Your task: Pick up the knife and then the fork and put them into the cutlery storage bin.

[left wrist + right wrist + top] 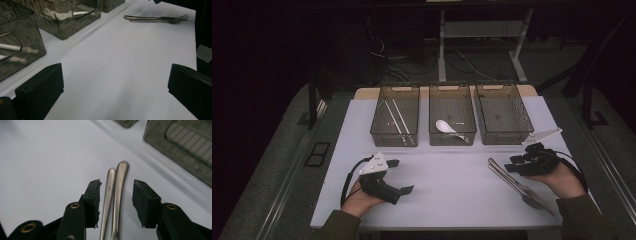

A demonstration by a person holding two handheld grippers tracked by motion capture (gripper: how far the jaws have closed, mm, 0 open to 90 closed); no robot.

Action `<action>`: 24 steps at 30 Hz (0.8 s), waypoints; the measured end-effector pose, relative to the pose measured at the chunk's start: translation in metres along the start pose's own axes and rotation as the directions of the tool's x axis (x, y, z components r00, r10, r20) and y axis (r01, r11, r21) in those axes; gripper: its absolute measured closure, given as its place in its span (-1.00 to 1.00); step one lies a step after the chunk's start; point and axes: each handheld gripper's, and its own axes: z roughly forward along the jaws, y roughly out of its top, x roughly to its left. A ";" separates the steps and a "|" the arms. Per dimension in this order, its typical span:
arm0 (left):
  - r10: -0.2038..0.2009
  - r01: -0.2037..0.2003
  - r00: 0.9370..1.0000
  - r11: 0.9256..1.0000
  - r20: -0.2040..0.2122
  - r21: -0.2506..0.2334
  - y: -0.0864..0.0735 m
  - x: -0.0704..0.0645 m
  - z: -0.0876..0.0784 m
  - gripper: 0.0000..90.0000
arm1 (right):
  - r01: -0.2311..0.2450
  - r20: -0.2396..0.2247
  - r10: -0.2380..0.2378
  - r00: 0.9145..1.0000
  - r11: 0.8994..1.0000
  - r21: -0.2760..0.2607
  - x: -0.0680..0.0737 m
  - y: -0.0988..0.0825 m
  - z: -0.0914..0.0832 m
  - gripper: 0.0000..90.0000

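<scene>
Three bins in a row at the back of the desk [452, 185].
Chopsticks [394, 117] lie in the left bin [395, 116], a spoon [447, 128] in the middle bin [452, 114]; the right bin [503, 114] stands behind two forks [517, 185] lying side by side.

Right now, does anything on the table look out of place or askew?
Yes: two metal forks lie loose on the white table, slanted, outside the three bins. The right bin looks empty. The right gripper straddles their handles.

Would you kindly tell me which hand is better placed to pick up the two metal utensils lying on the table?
The right. Its tool already straddles both utensil handles, jaws apart and not yet pressing. The left tool rests open over bare table, well away from them.
</scene>
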 end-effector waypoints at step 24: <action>0.001 -0.001 1.000 1.000 0.000 0.002 0.000 0.000 0.001 -1.00 | 0.062 0.052 -0.079 0.996 0.959 0.275 0.005 -0.010 0.023 0.59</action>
